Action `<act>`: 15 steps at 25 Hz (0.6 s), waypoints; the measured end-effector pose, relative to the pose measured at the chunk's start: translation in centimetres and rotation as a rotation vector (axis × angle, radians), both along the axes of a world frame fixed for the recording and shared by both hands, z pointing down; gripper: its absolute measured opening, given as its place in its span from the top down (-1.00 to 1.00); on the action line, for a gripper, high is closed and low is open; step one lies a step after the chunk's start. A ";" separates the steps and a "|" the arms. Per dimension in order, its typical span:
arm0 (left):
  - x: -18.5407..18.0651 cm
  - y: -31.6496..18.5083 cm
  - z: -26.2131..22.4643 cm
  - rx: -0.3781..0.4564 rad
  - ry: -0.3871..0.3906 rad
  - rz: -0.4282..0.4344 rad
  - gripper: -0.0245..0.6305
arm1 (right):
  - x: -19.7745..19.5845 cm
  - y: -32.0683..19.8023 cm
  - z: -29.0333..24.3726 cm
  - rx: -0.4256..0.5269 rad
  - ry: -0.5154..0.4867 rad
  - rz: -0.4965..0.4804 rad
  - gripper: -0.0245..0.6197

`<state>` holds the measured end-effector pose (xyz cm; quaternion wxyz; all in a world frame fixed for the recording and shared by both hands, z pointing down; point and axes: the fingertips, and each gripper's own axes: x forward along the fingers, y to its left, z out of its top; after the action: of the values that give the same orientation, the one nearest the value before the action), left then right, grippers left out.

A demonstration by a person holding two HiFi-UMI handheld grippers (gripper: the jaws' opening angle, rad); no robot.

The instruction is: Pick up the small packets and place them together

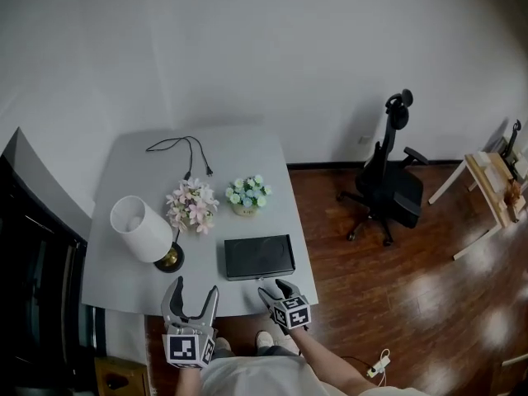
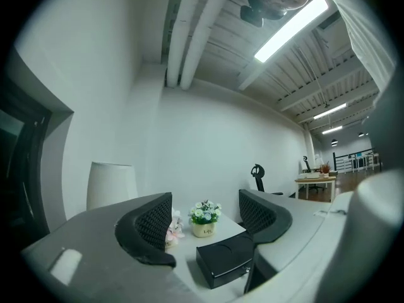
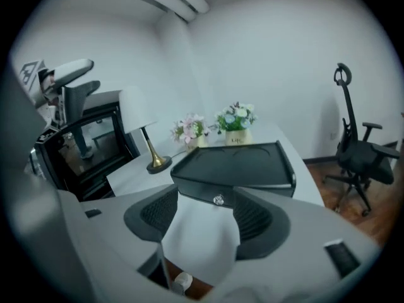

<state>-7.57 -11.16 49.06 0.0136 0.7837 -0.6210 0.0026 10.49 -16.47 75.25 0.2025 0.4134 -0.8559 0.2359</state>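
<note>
Your left gripper (image 1: 194, 289) hovers at the near edge of the grey table (image 1: 239, 151) with its jaws wide apart and nothing between them; through the gap you see the flower pot (image 2: 203, 221). Your right gripper (image 1: 276, 289) is just beside it, jaws partly spread and empty, facing the knob (image 3: 218, 199) on the front of the black box (image 1: 259, 256). The lamp (image 1: 142, 229) stands left of the box. Where the small packets lie, you cannot tell from any view.
</note>
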 end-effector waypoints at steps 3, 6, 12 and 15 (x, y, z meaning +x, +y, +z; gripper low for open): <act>-1.1 -0.7 0.1 -0.011 -0.006 -0.001 -0.05 | -0.7 -1.8 3.4 -0.079 0.045 0.019 0.09; -2.5 -1.0 0.5 -0.021 -0.007 -0.009 -0.05 | -1.4 -3.1 5.6 -0.134 0.087 0.036 0.13; -4.6 -1.8 0.7 -0.015 0.034 -0.026 -0.05 | -1.2 -3.5 7.2 -0.205 0.171 0.092 0.54; -4.9 -2.3 0.7 -0.019 0.028 -0.006 -0.05 | -1.1 -4.0 7.5 -0.219 0.177 0.129 0.58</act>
<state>-12.48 -13.49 49.74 0.0296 0.7817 -0.6229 -0.0026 9.38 -20.47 82.71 0.3055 0.4620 -0.7756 0.3027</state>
